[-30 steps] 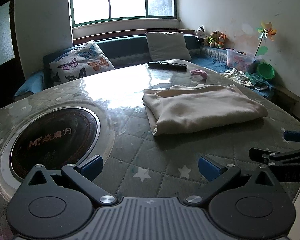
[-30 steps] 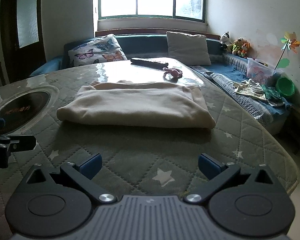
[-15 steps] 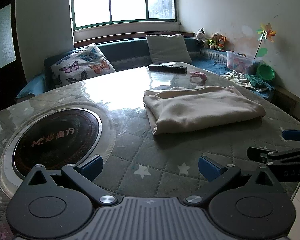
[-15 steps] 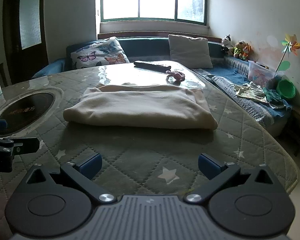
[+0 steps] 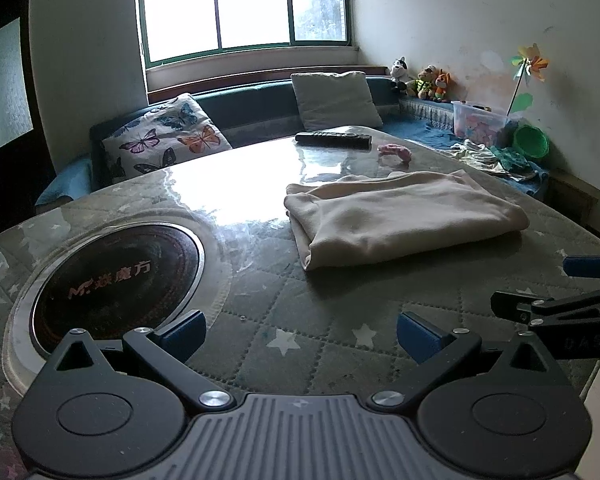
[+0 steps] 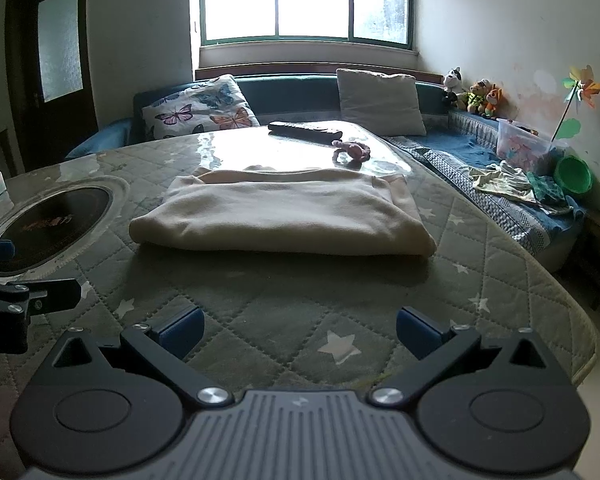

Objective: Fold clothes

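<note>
A cream garment (image 5: pixel 396 216) lies folded in a flat rectangle on the quilted table; it also shows in the right wrist view (image 6: pixel 280 212). My left gripper (image 5: pixel 300 334) is open and empty, hovering above the table short of the garment's left end. My right gripper (image 6: pixel 298 330) is open and empty, in front of the garment's near long edge. Each gripper shows at the edge of the other's view: the right one (image 5: pixel 560 304) and the left one (image 6: pixel 16 292).
A round black hob (image 5: pixel 112 276) is set into the table (image 5: pixel 260 332) at the left. A remote control (image 5: pixel 334 139) and a small pink toy (image 5: pixel 396 152) lie at the far side. A sofa with cushions (image 6: pixel 200 106), loose clothes (image 6: pixel 504 182) and a green bowl (image 6: pixel 574 176) stand beyond.
Both grippers have drawn back a little and risen from the folded garment. The garment has not moved.
</note>
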### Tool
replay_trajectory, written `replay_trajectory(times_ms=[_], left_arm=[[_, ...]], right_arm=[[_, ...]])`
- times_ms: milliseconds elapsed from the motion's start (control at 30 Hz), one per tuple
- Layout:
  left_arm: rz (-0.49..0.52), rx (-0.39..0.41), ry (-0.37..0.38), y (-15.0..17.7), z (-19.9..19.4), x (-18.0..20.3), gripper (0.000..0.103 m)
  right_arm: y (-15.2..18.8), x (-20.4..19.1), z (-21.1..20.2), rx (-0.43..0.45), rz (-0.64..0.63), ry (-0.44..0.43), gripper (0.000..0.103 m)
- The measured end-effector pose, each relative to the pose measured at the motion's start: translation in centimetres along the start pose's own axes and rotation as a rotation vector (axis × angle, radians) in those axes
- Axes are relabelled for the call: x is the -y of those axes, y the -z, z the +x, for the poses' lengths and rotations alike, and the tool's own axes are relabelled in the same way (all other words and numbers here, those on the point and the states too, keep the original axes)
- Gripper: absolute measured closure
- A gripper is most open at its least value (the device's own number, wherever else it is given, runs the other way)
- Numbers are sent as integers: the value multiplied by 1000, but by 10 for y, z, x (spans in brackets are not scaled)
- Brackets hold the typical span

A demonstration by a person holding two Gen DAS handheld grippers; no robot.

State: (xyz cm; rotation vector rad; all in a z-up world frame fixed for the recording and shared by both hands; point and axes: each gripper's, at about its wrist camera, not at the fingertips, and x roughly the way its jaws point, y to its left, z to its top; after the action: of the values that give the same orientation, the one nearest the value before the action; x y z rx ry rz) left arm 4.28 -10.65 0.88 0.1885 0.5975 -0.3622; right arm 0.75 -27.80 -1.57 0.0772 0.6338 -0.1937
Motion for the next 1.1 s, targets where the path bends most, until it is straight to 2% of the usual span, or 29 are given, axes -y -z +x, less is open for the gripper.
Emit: replay_trajectory(times_ms=[1100], left_arm=[[6,-13,5,1,7,1,0]], right_arm=[[0,-6,10,-21,1,-13,0]])
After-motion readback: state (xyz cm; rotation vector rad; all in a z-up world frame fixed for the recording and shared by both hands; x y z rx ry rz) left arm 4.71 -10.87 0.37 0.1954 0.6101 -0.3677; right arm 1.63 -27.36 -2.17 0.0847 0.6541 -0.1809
